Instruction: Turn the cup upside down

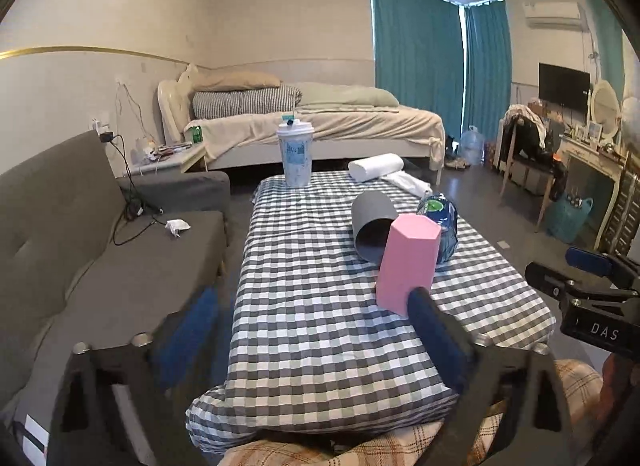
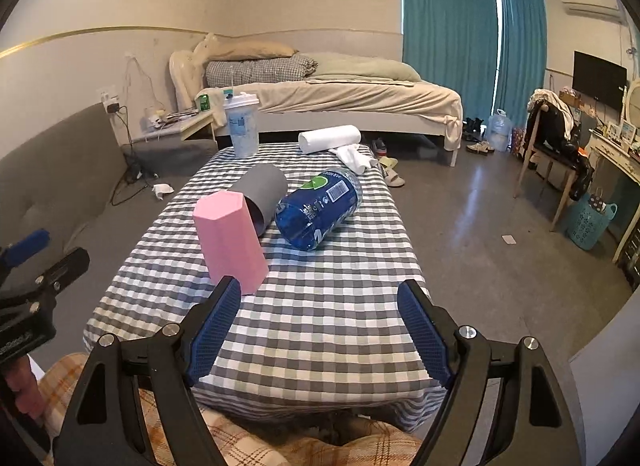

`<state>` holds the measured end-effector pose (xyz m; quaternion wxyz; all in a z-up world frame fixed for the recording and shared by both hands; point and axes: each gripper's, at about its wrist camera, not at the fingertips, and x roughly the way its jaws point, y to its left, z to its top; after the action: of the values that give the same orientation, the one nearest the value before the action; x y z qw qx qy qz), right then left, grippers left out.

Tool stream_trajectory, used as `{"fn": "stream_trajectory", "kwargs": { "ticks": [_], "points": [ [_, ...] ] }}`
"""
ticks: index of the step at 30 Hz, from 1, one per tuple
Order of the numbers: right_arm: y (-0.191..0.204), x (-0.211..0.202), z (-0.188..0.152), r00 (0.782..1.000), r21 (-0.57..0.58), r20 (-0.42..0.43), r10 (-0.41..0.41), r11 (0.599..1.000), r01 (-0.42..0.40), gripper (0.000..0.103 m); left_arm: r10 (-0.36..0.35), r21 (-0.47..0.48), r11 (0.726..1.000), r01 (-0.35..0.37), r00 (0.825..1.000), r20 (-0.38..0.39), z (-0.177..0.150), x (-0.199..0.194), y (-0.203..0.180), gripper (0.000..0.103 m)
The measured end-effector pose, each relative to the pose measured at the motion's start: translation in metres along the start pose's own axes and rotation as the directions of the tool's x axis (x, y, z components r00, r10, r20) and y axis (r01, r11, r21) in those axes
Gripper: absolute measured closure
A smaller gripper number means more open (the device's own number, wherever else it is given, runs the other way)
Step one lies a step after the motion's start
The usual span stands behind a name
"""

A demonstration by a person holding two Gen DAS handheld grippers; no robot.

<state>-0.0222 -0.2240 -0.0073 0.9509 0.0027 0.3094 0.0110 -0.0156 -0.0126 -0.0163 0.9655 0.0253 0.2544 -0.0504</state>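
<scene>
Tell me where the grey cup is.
The grey cup lies on its side mid-table on the checked cloth, directly behind the pink cup and left of the blue bottle.

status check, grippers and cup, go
Left gripper and right gripper open, empty. Pink cup closed end up. Grey cup lies just behind it.

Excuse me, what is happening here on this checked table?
A person holds two tongs over the grey-and-white checked tablecloth. Both the left tongs and the right tongs are open and hold nothing. The pink hexagonal plastic cup stands with its closed end up, beside a grey cylindrical cup and a blue plastic bottle, both lying down.
</scene>
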Motion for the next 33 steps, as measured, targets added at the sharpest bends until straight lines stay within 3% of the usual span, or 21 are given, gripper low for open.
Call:
{"fn": "stream_trajectory", "kwargs": {
  "ticks": [1,9,14,33],
  "points": [
    [0.000,-0.001,0.000,1.000,-0.002,0.005,0.000,1.000,0.000,0.010,0.001,-0.001,1.000,-0.001,1.000,-0.001,0.000,0.000,0.000,0.003],
    [0.004,-0.005,-0.001,1.000,-0.015,0.016,0.013,1.000,-0.012,0.009,0.013,-0.023,1.000,-0.013,1.000,-0.019,-0.005,-0.002,0.003,0.000],
    [0.002,-0.009,-0.002,1.000,-0.010,0.021,0.020,1.000,-0.020,0.001,0.021,-0.054,0.998,-0.023,0.999,-0.036,-0.004,-0.001,0.011,0.000],
    [0.005,-0.009,0.000,1.000,-0.009,0.020,0.024,1.000,-0.023,0.000,0.031,-0.068,0.997,-0.034,0.998,-0.055,-0.006,0.003,0.017,0.000]
  ]
}}
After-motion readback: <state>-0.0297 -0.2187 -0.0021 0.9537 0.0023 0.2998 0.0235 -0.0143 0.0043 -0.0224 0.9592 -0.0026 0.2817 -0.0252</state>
